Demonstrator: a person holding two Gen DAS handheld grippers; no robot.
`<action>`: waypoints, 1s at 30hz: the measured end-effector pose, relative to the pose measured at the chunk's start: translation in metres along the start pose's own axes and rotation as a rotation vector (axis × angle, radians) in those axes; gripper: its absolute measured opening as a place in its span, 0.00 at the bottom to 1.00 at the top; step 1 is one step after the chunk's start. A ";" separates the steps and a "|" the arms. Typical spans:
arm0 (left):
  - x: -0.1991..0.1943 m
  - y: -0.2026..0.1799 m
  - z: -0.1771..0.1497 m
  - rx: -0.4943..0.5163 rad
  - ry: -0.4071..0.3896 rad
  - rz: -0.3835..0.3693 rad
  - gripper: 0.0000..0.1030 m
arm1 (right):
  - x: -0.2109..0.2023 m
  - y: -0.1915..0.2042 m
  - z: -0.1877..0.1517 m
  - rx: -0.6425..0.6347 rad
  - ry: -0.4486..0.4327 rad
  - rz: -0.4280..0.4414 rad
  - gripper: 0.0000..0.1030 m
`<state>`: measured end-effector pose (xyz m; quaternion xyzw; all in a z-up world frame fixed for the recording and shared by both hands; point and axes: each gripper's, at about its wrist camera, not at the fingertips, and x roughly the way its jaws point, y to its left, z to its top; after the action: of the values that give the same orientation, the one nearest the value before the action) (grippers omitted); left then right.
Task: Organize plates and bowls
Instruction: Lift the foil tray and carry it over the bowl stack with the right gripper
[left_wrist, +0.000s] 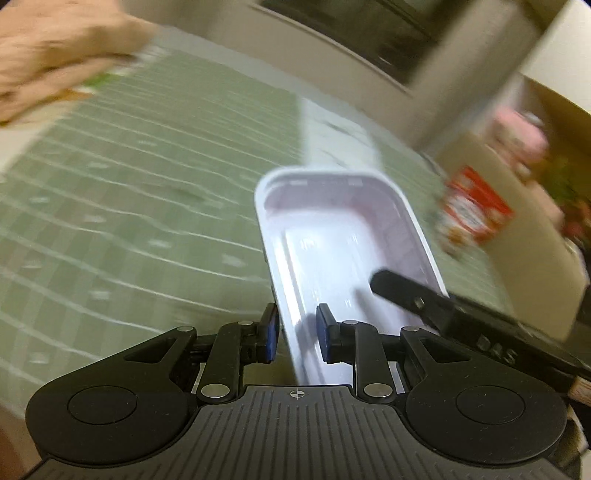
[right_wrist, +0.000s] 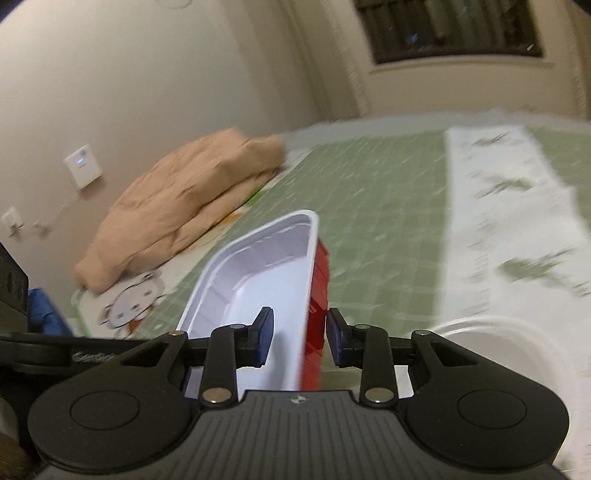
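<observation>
A rectangular tray, white inside and red outside, is held between both grippers above a green checked bed cover. In the left wrist view the tray (left_wrist: 340, 243) has its left wall between the pads of my left gripper (left_wrist: 297, 334), which is shut on it. In the right wrist view the tray (right_wrist: 258, 273) has its right wall between the pads of my right gripper (right_wrist: 300, 338), shut on it. The right gripper's finger (left_wrist: 410, 295) reaches into the tray in the left view. Both views are motion-blurred.
A white round dish (right_wrist: 491, 343) lies at the lower right on a white patterned cloth (right_wrist: 509, 221). A folded tan quilt (right_wrist: 184, 206) lies at the back left. A cardboard box (left_wrist: 509, 229) with colourful items stands to the right.
</observation>
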<state>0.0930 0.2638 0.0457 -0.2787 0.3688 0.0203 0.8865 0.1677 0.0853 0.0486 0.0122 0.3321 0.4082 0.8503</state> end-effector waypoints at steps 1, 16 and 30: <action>0.005 -0.010 0.000 0.018 0.021 -0.021 0.24 | -0.013 -0.009 0.002 -0.007 -0.015 -0.036 0.30; 0.090 -0.074 -0.001 0.144 0.171 -0.023 0.23 | -0.031 -0.125 -0.036 0.242 0.056 -0.140 0.30; 0.059 -0.063 0.002 0.103 0.102 -0.057 0.23 | -0.042 -0.107 -0.040 0.150 0.020 -0.162 0.33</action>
<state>0.1522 0.2021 0.0379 -0.2438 0.4061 -0.0384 0.8799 0.1998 -0.0253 0.0093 0.0447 0.3698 0.3121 0.8740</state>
